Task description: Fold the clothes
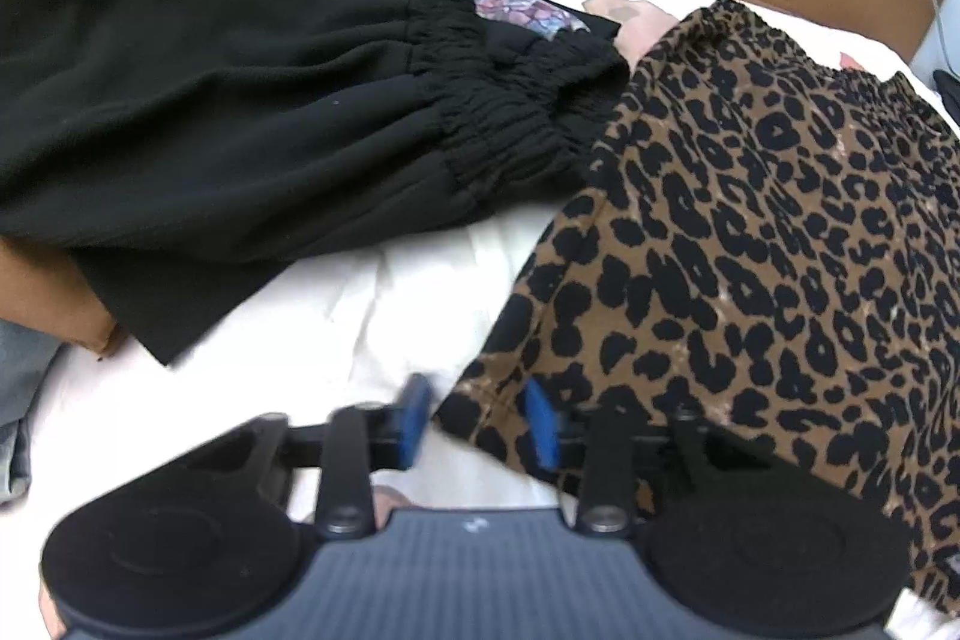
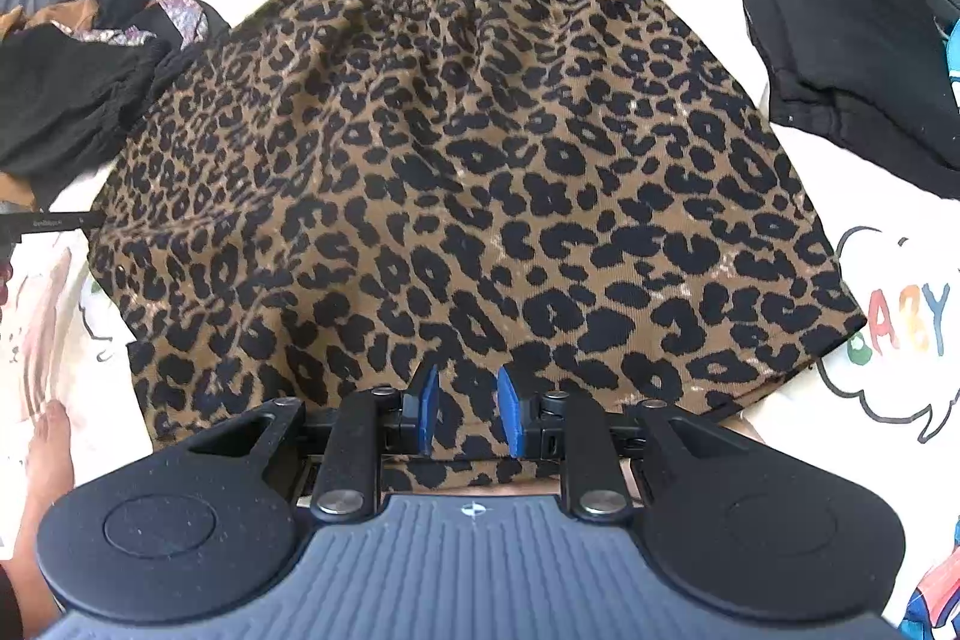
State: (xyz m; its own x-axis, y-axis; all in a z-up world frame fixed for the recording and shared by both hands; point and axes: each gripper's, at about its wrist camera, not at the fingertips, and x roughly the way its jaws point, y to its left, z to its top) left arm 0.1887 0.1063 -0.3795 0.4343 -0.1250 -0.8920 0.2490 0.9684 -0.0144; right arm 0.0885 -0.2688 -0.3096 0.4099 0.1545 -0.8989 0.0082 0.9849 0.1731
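Leopard skirt (image 2: 456, 184) lies flat mid-bed on the white sheet (image 1: 336, 304), waistband toward the far edge, hem at the near edge; black clothes pile (image 1: 210, 118) touches its left side. Left gripper (image 1: 477, 421) has jaws wide at the hem's left corner; right gripper (image 2: 465, 415) has jaws parted, empty, over mid-hem. Suggest pinching both hem corners evenly before folding toward the waistband.

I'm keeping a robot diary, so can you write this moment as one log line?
stage: fold start | leopard skirt: flat on white sheet | left gripper: open at skirt corner | right gripper: open over hem
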